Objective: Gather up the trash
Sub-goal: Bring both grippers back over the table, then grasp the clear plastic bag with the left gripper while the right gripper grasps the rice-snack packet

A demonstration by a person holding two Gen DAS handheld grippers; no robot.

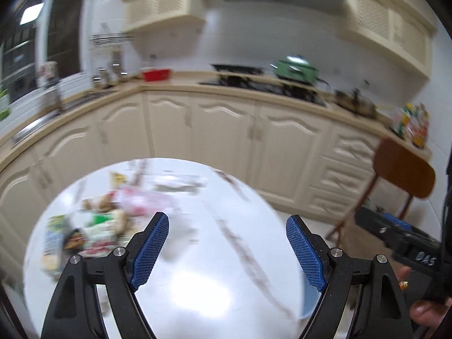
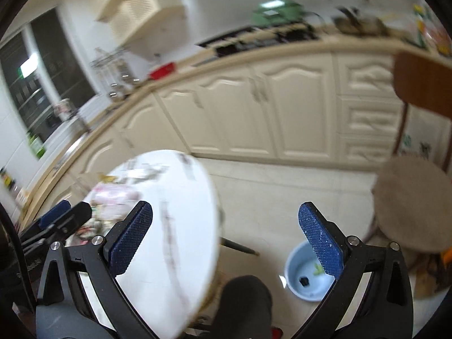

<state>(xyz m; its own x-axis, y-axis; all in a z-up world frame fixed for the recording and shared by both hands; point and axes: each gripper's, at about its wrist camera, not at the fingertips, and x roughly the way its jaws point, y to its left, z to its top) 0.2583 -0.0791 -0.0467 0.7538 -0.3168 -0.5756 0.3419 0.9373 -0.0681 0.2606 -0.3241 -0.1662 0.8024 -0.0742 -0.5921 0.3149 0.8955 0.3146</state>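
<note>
A blurred heap of wrappers and snack packets (image 1: pixel 93 226) lies on the left part of a round white marbled table (image 1: pixel 214 268). My left gripper (image 1: pixel 227 223) is open and empty above the table, to the right of the heap. My right gripper (image 2: pixel 226 212) is open and empty over the table's right edge (image 2: pixel 209 226) and the floor. The heap also shows in the right wrist view (image 2: pixel 110 197). A pale blue basin (image 2: pixel 302 279) with a few scraps in it stands on the floor below the right gripper. The right gripper's body shows in the left wrist view (image 1: pixel 395 240).
Cream kitchen cabinets (image 1: pixel 226 130) curve behind the table, with a stove, a green pot (image 1: pixel 296 69) and a red box (image 1: pixel 156 75) on the counter. A wooden chair (image 2: pixel 418 197) with a round cushion stands at the right. The person's dark-clad knee (image 2: pixel 245 296) is beside the table.
</note>
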